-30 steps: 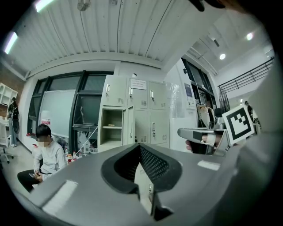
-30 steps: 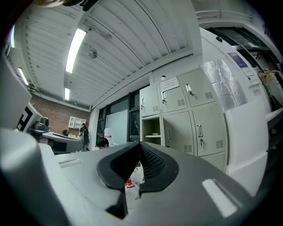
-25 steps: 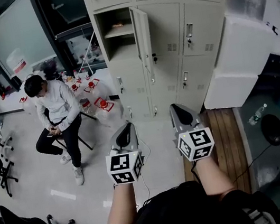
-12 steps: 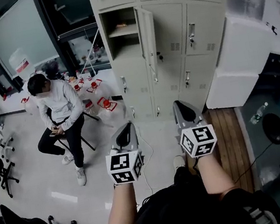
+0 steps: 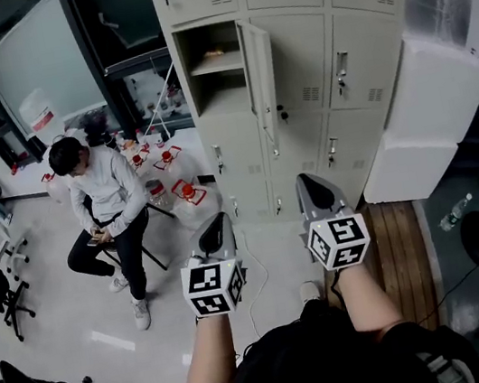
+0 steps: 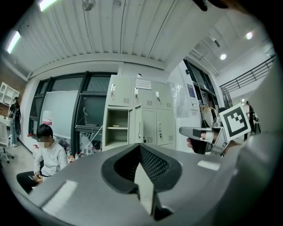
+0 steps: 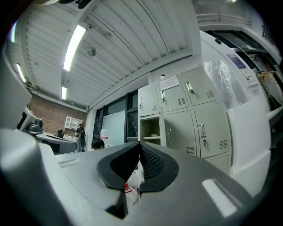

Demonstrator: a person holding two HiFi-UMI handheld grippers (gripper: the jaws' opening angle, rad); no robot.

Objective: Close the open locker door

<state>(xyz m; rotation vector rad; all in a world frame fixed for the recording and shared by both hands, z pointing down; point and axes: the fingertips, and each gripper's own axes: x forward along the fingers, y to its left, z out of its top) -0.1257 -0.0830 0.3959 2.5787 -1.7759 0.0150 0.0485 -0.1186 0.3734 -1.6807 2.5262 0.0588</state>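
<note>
**Facing the open locker door with both grippers closed and empty**

Nearest, the person's two forearms hold the tools level and side by side. The left gripper (image 5: 214, 220) and the right gripper (image 5: 308, 179) are grey, each with a black-and-white marker cube. Both have their jaws pressed together with nothing between them. I judge that this suits a push rather than a grasp, since a closed tip makes a firm, blunt point.

Beneath them lies the pale glossy floor (image 5: 76, 306), with a brown wooden plank strip (image 5: 400, 240) to the right. Further off on the left, a seated person in a white top (image 5: 107, 195) sits well clear of the way ahead.

Far off stands the bank of pale grey metal lockers (image 5: 339, 77). The open locker door (image 5: 264, 81), a tall pale grey metal panel, stands swung out edge-on at the right edge of its shelved compartment (image 5: 212, 76). Both grippers are well apart from it. The right one sits on the side of the door's outer face, so it seems better placed to press the door shut.
</note>
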